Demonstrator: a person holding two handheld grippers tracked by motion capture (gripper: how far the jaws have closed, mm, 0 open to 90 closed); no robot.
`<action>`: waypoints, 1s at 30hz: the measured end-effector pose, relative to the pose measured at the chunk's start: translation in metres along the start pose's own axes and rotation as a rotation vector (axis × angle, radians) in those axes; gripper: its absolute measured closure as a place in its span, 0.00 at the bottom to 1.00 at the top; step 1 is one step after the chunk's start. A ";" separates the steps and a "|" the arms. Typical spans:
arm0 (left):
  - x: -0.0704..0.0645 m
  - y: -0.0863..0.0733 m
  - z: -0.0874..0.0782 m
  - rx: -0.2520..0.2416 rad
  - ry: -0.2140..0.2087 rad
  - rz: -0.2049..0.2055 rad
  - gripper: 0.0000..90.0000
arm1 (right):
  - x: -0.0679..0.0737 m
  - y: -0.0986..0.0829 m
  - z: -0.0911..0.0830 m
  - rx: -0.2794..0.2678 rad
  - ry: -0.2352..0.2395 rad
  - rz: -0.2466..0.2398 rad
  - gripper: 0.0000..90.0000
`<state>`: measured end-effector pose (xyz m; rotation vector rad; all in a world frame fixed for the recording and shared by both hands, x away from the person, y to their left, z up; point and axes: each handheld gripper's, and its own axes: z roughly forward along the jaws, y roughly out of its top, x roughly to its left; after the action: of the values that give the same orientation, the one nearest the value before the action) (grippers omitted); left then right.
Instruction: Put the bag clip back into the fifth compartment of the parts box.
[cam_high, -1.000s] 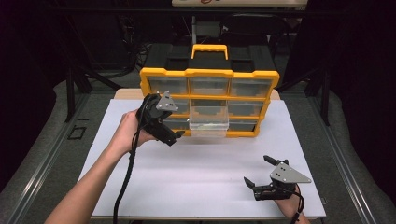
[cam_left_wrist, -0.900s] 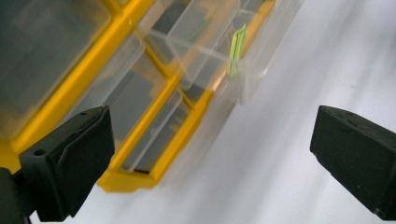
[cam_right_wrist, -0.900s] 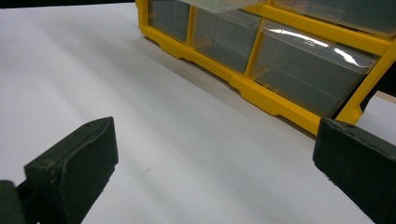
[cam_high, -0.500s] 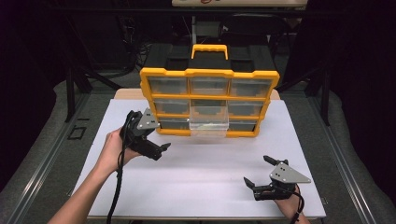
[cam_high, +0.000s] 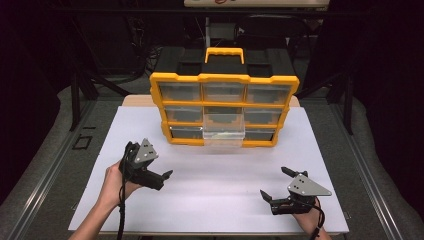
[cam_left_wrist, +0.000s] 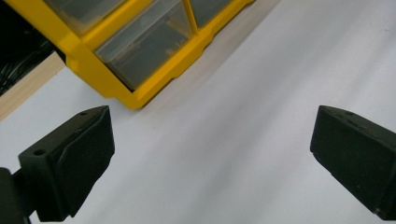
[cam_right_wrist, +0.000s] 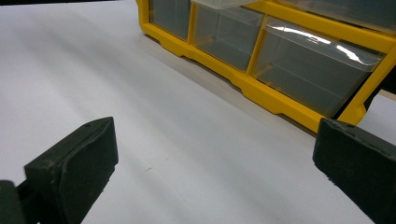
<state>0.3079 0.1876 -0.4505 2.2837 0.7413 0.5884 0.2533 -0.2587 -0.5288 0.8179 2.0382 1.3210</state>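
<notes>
Jaws spread wide on both the left gripper (cam_high: 159, 176) and right gripper (cam_high: 274, 186), so line up square with that pulled-out clear drawer (cam_high: 223, 134) in the yellow organizer (cam_high: 223, 80) near the surface's far edge.

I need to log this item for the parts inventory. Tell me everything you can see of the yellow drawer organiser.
The drawer organiser is a yellow plastic frame with a black top and a yellow carry handle. It holds three rows of three clear plastic drawers. The bottom middle drawer is pulled out and looks empty; the others sit closed. It stands upright at the far edge of the white table sheet. Neither hand-held gripper touches it.
</notes>
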 end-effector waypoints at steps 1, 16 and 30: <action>-0.001 -0.004 0.000 -0.008 0.005 -0.011 0.00 | 0.000 0.000 0.000 0.001 0.000 -0.002 0.00; -0.007 -0.062 0.013 -0.032 0.023 -0.153 0.00 | 0.000 0.000 0.000 0.001 0.000 -0.004 0.00; -0.018 -0.097 0.007 -0.103 0.045 -0.215 0.00 | 0.000 0.000 0.001 -0.001 0.005 -0.008 0.00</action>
<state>0.2648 0.2333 -0.5274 2.0701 0.9421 0.5642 0.2534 -0.2580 -0.5290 0.8068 2.0424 1.3207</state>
